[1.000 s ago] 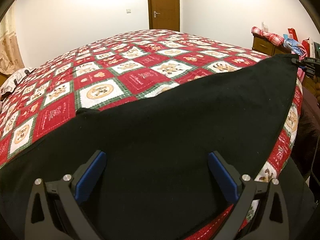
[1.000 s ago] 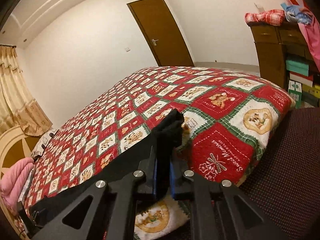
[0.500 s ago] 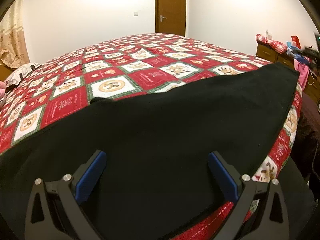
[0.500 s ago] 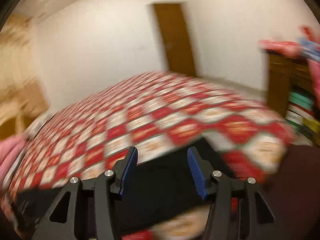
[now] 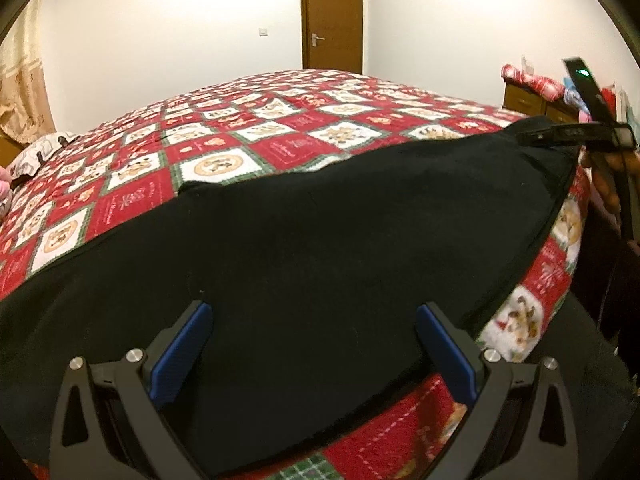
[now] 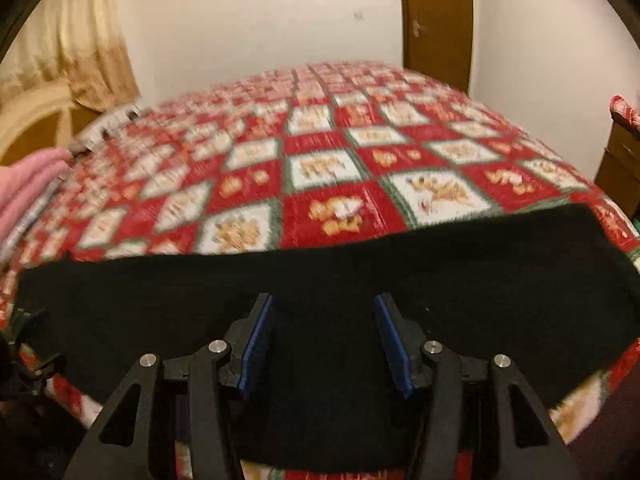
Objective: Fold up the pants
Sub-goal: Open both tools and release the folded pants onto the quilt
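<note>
The black pants lie flat along the near edge of a bed with a red, white and green patchwork quilt. They also show in the right wrist view as a long dark band. My left gripper is open and empty, just above the pants near the bed edge. My right gripper is open and empty over the middle of the pants. In the left wrist view the right gripper's body shows at the pants' far right corner.
A brown door stands in the far wall. A wooden dresser with piled clothes is on the right. A curtain, a pillow and pink fabric are at the left. The quilt beyond the pants is bare.
My right gripper let go of the pants' corner, opened, and swung left to face the bed over the pants. The pants now lie flat. My left gripper stayed open and barely moved.
</note>
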